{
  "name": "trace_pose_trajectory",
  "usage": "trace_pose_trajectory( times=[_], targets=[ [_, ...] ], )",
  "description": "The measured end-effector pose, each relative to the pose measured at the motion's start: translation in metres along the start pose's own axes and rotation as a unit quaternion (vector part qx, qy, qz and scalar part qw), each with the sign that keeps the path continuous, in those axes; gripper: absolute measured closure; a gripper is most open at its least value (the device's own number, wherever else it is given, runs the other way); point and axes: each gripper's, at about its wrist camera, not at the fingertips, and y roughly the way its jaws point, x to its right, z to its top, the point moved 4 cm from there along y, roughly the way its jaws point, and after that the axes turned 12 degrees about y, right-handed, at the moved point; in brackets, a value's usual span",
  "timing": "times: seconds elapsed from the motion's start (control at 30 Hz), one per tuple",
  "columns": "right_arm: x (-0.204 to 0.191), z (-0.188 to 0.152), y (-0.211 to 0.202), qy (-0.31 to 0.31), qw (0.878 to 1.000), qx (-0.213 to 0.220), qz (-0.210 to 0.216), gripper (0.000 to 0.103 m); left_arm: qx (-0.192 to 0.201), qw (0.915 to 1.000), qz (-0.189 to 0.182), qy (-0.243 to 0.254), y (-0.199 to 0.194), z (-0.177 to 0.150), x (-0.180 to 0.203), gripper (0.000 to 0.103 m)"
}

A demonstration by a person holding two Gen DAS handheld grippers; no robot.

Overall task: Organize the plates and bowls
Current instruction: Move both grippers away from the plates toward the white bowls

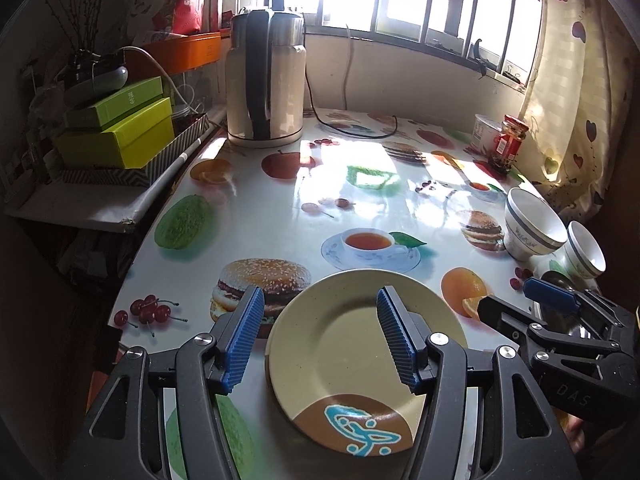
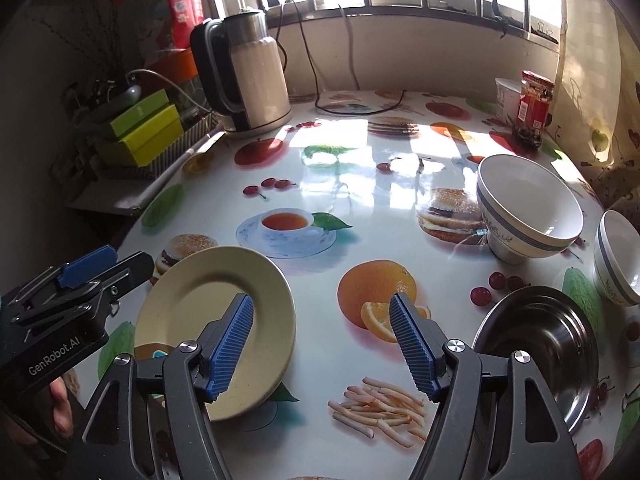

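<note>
A cream plate [image 1: 336, 344] with a brown corner and a blue design lies on the table near the front; it also shows in the right wrist view [image 2: 200, 300]. My left gripper [image 1: 320, 336] is open above it, one finger past its left rim, one over its middle. My right gripper [image 2: 322, 344] is open and empty over the table between the plate and a steel plate [image 2: 536, 344]. A large white bowl [image 2: 528, 208] with a blue band and a smaller one [image 2: 618, 260] stand at the right. Both bowls show in the left wrist view [image 1: 534, 220] [image 1: 586, 250].
The table [image 2: 360, 208] has a glossy food-print cover. An electric kettle [image 1: 266, 76] with its cord stands at the back left. A red-lidded jar [image 2: 534, 108] and a white tub [image 2: 506, 98] stand at the back right. Green boxes [image 1: 120, 128] sit on a side shelf at the left.
</note>
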Motion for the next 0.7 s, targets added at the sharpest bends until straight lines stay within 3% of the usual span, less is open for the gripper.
trace_pose_trajectory(
  times=[0.33,0.7],
  targets=[
    [0.034,0.007,-0.023,0.036,0.999,0.025,-0.023,0.031,0.010,0.9993,-0.013,0.034,0.002,0.020,0.028,0.043],
    [0.092,0.019,-0.058,0.090,0.992,0.062,-0.068,0.031,0.028,0.9934,-0.091,0.063,0.005,0.051,0.082,0.043]
  ],
)
